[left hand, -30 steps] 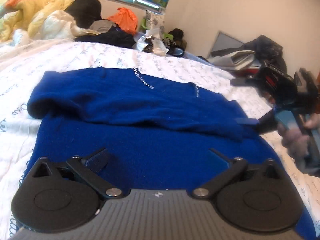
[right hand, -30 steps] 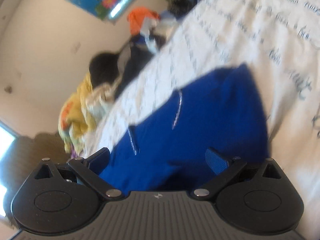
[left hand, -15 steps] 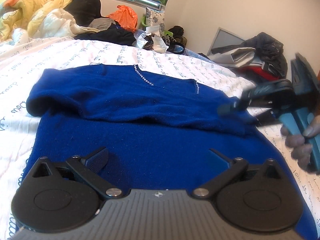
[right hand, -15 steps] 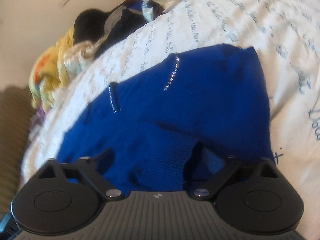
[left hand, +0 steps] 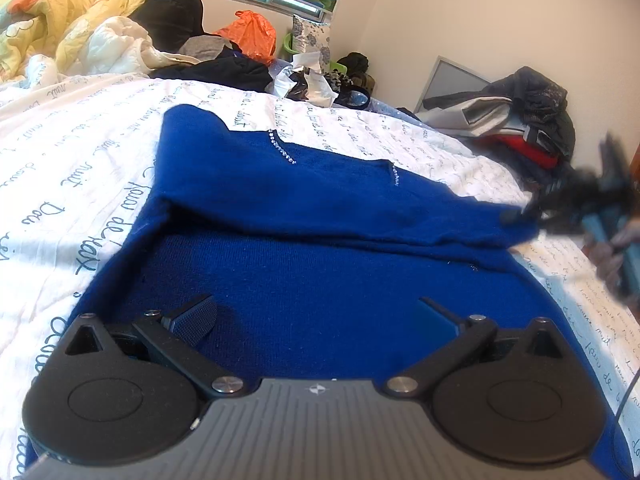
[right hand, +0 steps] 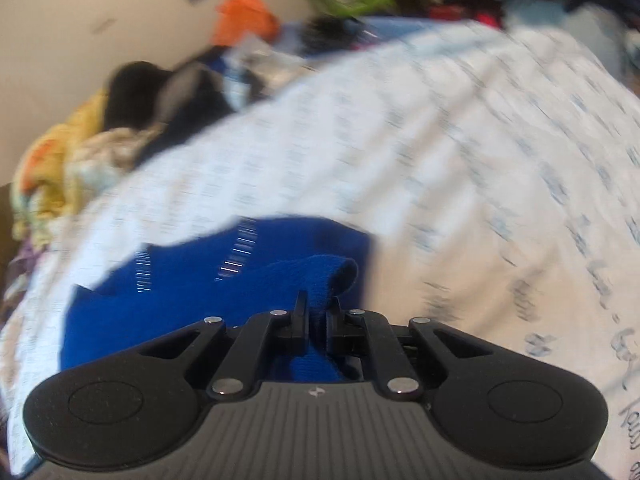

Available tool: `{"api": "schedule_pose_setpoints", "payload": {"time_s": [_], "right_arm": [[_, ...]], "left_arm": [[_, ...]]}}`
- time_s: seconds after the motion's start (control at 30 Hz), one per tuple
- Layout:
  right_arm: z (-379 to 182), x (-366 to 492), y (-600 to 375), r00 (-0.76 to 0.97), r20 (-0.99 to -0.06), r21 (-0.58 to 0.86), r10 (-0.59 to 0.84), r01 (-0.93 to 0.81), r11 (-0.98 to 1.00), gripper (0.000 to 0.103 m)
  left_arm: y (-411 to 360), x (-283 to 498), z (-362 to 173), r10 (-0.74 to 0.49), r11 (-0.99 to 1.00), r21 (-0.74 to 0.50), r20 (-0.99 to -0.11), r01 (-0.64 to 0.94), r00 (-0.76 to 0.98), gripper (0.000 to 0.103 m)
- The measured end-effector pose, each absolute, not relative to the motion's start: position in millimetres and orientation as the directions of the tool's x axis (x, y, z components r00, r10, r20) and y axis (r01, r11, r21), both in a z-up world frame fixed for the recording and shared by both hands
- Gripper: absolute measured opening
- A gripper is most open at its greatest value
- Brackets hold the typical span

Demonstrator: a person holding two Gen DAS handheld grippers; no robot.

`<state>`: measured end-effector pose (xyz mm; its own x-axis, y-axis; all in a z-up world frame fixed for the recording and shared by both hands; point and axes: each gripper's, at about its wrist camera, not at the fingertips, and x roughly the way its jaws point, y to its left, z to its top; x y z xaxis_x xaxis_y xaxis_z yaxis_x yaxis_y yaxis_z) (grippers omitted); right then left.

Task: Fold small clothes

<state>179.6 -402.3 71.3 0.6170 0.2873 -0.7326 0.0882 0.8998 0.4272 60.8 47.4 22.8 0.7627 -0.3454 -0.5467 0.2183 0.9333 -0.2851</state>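
Observation:
A royal blue knitted sweater [left hand: 320,200] with small rhinestone lines lies on the bed, its upper layer folded over the lower one. My left gripper [left hand: 314,312] hovers open just over the sweater's near part, nothing between its fingers. My right gripper [right hand: 318,304] is closing, and its pads pinch the ribbed blue cuff [right hand: 324,276] of the sweater. In the left wrist view the right gripper [left hand: 520,216] is a blur at the sweater's right end, pulling the fabric taut; a hand holds it.
The bed sheet [left hand: 80,152] is white with blue handwriting print. A yellow quilt [left hand: 60,12], dark clothes and an orange bag [left hand: 250,34] pile along the far edge. A heap of dark and red clothes [left hand: 520,120] sits at the back right.
My right gripper went from open to shut on the cuff and drew it up and to the right, stretching the upper layer. The left gripper stayed where it was.

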Motion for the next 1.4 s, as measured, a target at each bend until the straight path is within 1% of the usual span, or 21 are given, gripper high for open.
{"api": "schedule_pose_setpoints", "payload": {"time_s": [0.07,0.1,0.13,0.23,0.33,0.4,0.5,0.53,0.57,0.63,0.73,0.8,0.83,0.93,0.97,1.07,1.1,1.17,1.23,1.3,1.4], "right_arm": [[59,177,-411,0.596,-0.751,0.462,0.283,0.169,0.87,0.023],[60,171,-413,0.621,-0.734,0.478,0.276,0.184,0.859,0.037],[69,164,-412,0.668,-0.7,0.475,0.251,0.174,0.863,0.048],[100,144,-392,0.808,-0.57,0.409,0.151,0.119,0.905,0.067],[103,163,-350,0.787,-0.565,0.363,0.247,-0.032,0.931,0.068],[91,179,-322,0.752,-0.602,0.311,0.269,-0.089,0.946,0.068],[64,196,-294,0.719,-0.676,0.145,0.164,-0.088,0.986,0.067],[49,196,-292,0.702,-0.704,0.073,0.103,-0.073,0.995,0.068],[41,191,-293,0.735,-0.672,0.033,0.087,-0.088,0.996,0.07],[31,179,-306,0.776,-0.619,0.056,0.119,-0.108,0.993,0.073],[34,186,-302,0.773,-0.627,0.029,0.101,-0.106,0.994,0.077],[41,188,-300,0.749,-0.656,0.023,0.091,-0.102,0.995,0.077],[49,183,-302,0.734,-0.674,0.051,0.085,-0.069,0.996,0.078],[69,138,-310,0.753,-0.608,0.237,0.25,-0.127,0.963,0.081],[69,127,-307,0.754,-0.595,0.243,0.279,-0.162,0.956,0.081],[45,127,-282,0.708,-0.677,0.087,0.2,-0.193,0.977,0.081],[39,122,-275,0.745,-0.644,0.013,0.175,-0.218,0.976,0.086],[43,119,-274,0.731,-0.665,0.021,0.153,-0.186,0.982,0.086],[60,107,-272,0.706,-0.694,0.057,0.14,-0.14,0.989,0.087],[67,77,-269,0.724,-0.661,0.089,0.199,-0.187,0.978,0.088],[44,51,-253,0.675,-0.714,0.012,0.185,-0.252,0.968,0.099]], "left_arm": [[51,60,30,-0.34,0.934,-0.29,-0.55,0.208,0.763,0.103],[54,60,38,-0.35,0.93,-0.299,-0.537,0.215,0.767,0.103],[57,62,47,-0.366,0.923,-0.307,-0.507,0.233,0.781,0.103],[54,88,78,-0.347,0.933,-0.249,-0.422,0.261,0.838,0.103],[39,148,81,-0.314,0.949,-0.187,-0.466,0.255,0.827,0.103],[30,193,66,-0.265,0.964,-0.151,-0.564,0.219,0.782,0.098],[32,232,34,-0.183,0.981,-0.086,-0.69,0.172,0.7,0.087],[33,228,29,-0.151,0.982,-0.015,-0.661,0.189,0.735,0.091],[34,225,24,-0.159,0.975,0.017,-0.644,0.222,0.748,0.094],[46,222,22,-0.189,0.972,-0.008,-0.629,0.237,0.754,0.094],[44,225,23,-0.148,0.977,0.023,-0.64,0.211,0.754,0.102],[43,220,30,-0.094,0.984,0.057,-0.638,0.168,0.764,0.098],[45,209,38,-0.09,0.987,0.047,-0.637,0.155,0.766,0.092],[49,166,57,-0.224,0.973,-0.087,-0.586,0.214,0.778,0.103],[45,158,56,-0.244,0.968,-0.099,-0.592,0.232,0.768,0.103],[30,159,31,-0.195,0.972,-0.031,-0.666,0.235,0.72,0.102],[27,153,28,-0.165,0.971,0.026,-0.647,0.238,0.744,0.102],[27,134,34,-0.141,0.972,0.048,-0.659,0.228,0.739,0.1],[30,107,43,-0.184,0.97,0.0,-0.652,0.242,0.735,0.103],[28,80,45,-0.214,0.963,-0.012,-0.648,0.271,0.731,0.103],[26,55,23,-0.216,0.953,0.015,-0.669,0.303,0.711,0.103]]}}
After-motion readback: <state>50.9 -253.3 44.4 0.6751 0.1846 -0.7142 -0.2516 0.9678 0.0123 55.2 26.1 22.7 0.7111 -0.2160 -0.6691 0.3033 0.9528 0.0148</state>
